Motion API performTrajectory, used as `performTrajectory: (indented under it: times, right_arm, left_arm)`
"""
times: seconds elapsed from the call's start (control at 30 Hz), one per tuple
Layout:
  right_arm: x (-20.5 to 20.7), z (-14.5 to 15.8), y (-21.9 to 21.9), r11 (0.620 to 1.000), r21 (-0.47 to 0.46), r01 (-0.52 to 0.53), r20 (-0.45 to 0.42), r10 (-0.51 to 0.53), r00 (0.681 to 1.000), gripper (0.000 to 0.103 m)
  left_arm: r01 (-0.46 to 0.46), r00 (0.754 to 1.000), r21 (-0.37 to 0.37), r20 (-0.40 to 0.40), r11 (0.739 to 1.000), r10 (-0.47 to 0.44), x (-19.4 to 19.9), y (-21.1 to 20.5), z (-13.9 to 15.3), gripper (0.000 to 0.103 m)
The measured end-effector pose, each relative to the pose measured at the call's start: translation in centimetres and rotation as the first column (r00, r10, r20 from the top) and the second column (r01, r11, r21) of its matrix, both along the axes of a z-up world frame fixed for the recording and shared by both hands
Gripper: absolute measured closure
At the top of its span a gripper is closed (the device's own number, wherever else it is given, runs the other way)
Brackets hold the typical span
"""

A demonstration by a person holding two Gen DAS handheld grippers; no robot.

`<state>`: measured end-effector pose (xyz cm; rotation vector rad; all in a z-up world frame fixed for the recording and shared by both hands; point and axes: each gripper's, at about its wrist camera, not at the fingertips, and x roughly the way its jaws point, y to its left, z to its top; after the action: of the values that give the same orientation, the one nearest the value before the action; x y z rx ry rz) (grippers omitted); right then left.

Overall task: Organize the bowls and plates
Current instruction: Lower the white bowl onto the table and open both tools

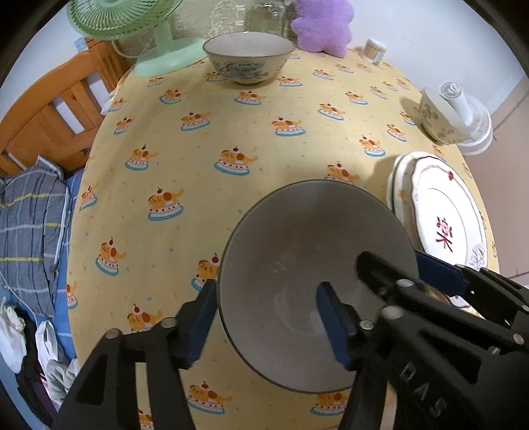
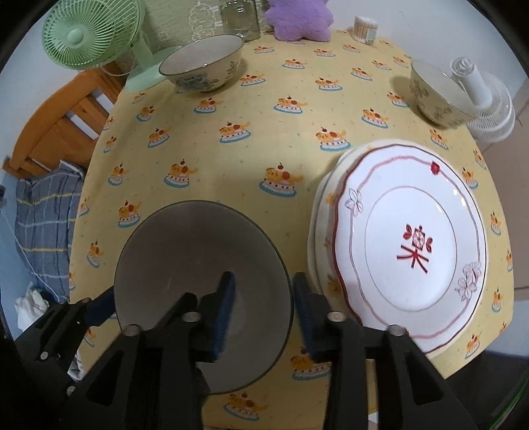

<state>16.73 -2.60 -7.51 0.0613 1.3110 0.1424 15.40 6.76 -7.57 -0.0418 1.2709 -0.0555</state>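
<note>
A plain grey bowl (image 1: 307, 264) (image 2: 185, 258) rests on the yellow tablecloth near the front edge. My left gripper (image 1: 267, 324) is open and straddles the bowl's left rim, one pad outside and one inside. My right gripper (image 2: 264, 314) is open too, straddling the right rim (image 1: 393, 264), inner pad in the bowl and outer pad beside the plates. No pad presses on the rim. A stack of white plates (image 2: 410, 251) (image 1: 443, 211) with red trim lies just to the right. A large patterned bowl (image 1: 248, 58) (image 2: 205, 63) stands at the back. A small flowered bowl (image 1: 439, 115) (image 2: 436, 96) stands far right.
A green fan (image 2: 79, 36), a glass jar (image 2: 239, 20), a purple plush (image 2: 299, 20) and a swab tub (image 2: 365, 29) line the back edge. A white fan (image 2: 489, 102) stands behind the small bowl. Beside the table's left edge are a bed with plaid bedding (image 1: 29, 225) and a wooden frame.
</note>
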Motion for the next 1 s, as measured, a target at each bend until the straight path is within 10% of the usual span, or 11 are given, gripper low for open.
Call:
performTrajectory:
  times: [0.4,1.0]
  right_arm:
    - [-0.9,2.3,-0.4,0.999,-0.017,0.048,0.075,-0.047,0.996,0.033]
    - [5.8,7.3,0.5,0.991,0.035,-0.132,0.237,0.12,0.964,0.028]
  left_arm:
    - [0.01,0.999,-0.024,0.047,1.0,-0.009,0.0,0.9,1.7,0.02]
    - [-0.151,0.968,0.039,0.206,0.988,0.14,5.6,0.8,6.4,0.024]
